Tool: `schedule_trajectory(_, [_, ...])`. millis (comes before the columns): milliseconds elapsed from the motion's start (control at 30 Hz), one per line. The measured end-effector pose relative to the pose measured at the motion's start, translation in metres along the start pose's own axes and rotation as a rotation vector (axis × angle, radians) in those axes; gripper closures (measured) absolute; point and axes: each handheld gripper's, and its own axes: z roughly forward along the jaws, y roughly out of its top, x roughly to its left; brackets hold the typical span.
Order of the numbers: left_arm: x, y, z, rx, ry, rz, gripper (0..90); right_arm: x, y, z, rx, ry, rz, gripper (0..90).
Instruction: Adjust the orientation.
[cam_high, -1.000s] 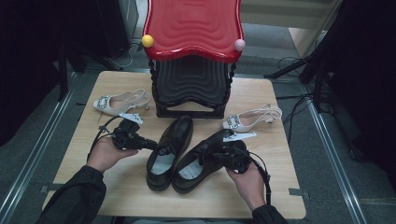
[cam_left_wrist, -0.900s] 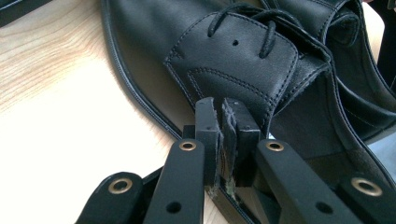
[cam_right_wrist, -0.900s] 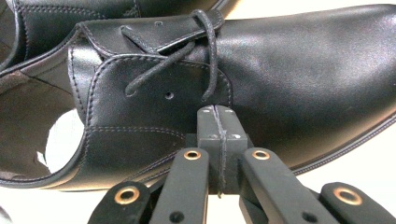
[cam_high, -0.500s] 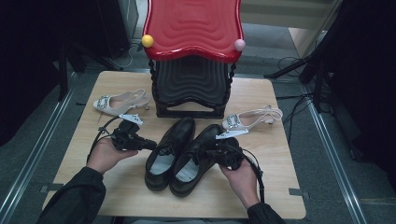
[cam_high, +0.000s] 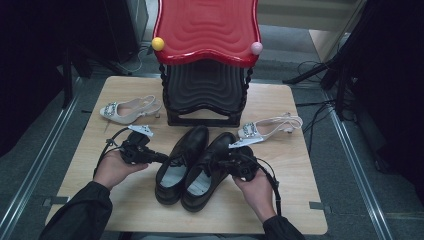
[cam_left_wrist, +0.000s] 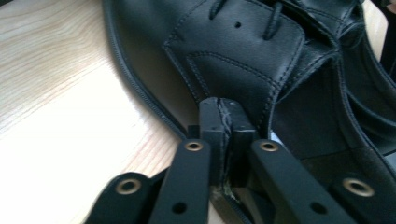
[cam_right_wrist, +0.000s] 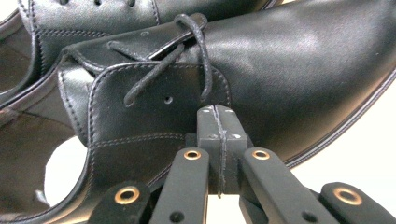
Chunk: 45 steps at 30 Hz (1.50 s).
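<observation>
Two black leather lace-up shoes stand side by side mid-table, toes pointing away: the left shoe (cam_high: 182, 152) and the right shoe (cam_high: 215, 162). My left gripper (cam_high: 163, 158) comes in from the left, its jaws shut and its tip against the left shoe's outer side. In the left gripper view the shut left gripper (cam_left_wrist: 222, 112) presses the left shoe (cam_left_wrist: 233, 51) just below the lacing. My right gripper (cam_high: 220, 163) comes in from the right. Its shut tip (cam_right_wrist: 216, 116) rests on the right shoe (cam_right_wrist: 303, 70) beneath the knotted lace.
A stack of black stools with a red top (cam_high: 207, 30) stands at the back of the wooden table (cam_high: 75, 165). It carries a yellow ball (cam_high: 158, 43) and a pink ball (cam_high: 256, 48). Beige slingback shoes with jewelled buckles lie at left (cam_high: 127, 110) and right (cam_high: 267, 127).
The right gripper has moved left against the right shoe, bringing it closer alongside the left shoe. The left gripper has stayed against the left shoe.
</observation>
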Motion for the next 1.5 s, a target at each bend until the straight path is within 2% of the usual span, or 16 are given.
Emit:
schedule_trajectory(367, [-0.009,-0.002,0.005,-0.008,-0.014,-0.011,90.0,-0.002,0.002,0.002,-0.02,-0.024,0.007,90.0])
schedule_trajectory(433, [-0.011,-0.002,0.005,-0.002,-0.029,-0.011,90.0,-0.003,0.003,0.002,-0.024,-0.029,0.012,90.0])
schedule_trajectory(567, [-0.018,-0.003,0.009,-0.001,-0.019,-0.002,90.0,-0.006,0.004,0.003,-0.025,-0.029,0.012,90.0])
schedule_trajectory(667, [-0.021,-0.004,0.011,0.0,-0.034,-0.005,90.0,-0.008,0.005,0.003,-0.025,-0.032,0.016,90.0])
schedule_trajectory(900, [-0.031,-0.005,0.014,-0.008,-0.006,-0.006,90.0,-0.015,0.009,0.004,-0.032,-0.034,0.03,90.0])
schedule_trajectory(1167, [-0.04,-0.006,0.021,-0.009,-0.052,0.001,90.0,-0.022,0.013,0.004,-0.039,-0.044,0.037,90.0])
schedule_trajectory(1300, [-0.046,-0.005,0.025,-0.027,-0.058,0.004,90.0,-0.027,0.014,0.004,-0.053,-0.052,0.046,90.0])
schedule_trajectory(1500, [-0.046,-0.006,0.026,-0.033,-0.075,-0.009,90.0,-0.032,0.015,0.004,-0.065,-0.07,0.042,90.0])
